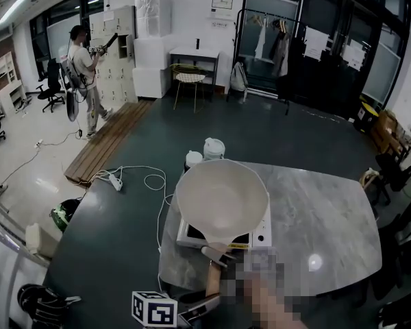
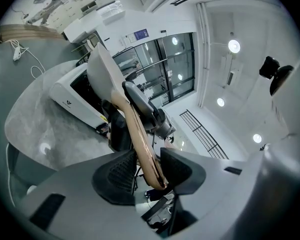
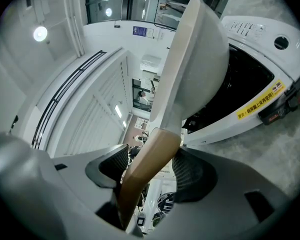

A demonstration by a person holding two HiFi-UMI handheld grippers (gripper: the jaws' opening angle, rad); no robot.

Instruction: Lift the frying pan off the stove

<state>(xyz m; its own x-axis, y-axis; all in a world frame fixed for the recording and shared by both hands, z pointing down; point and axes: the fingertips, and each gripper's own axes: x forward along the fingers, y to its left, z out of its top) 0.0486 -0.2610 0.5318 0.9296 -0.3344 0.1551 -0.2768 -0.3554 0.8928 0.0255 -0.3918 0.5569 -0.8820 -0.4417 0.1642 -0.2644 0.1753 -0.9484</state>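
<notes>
The white frying pan (image 1: 222,197) hangs tilted in the air above the white induction stove (image 1: 260,236) without touching it. Its wooden handle (image 1: 214,274) runs down toward me. My right gripper (image 3: 150,171) is shut on the handle close to the pan bowl (image 3: 197,54), with the stove (image 3: 250,84) beyond. My left gripper (image 2: 147,169) is shut on the handle's tail end (image 2: 157,176). The left gripper view also shows the right gripper (image 2: 145,109) further up the handle, the pan (image 2: 102,74) and the stove (image 2: 72,96). In the head view only the left gripper's marker cube (image 1: 154,309) is plain.
The stove stands on a grey marble table (image 1: 322,218). Two white containers (image 1: 214,147) sit at its far edge. A white cable and power strip (image 1: 115,180) lie on the dark floor at left, beside wooden planks (image 1: 103,142). A person (image 1: 82,67) stands far back left.
</notes>
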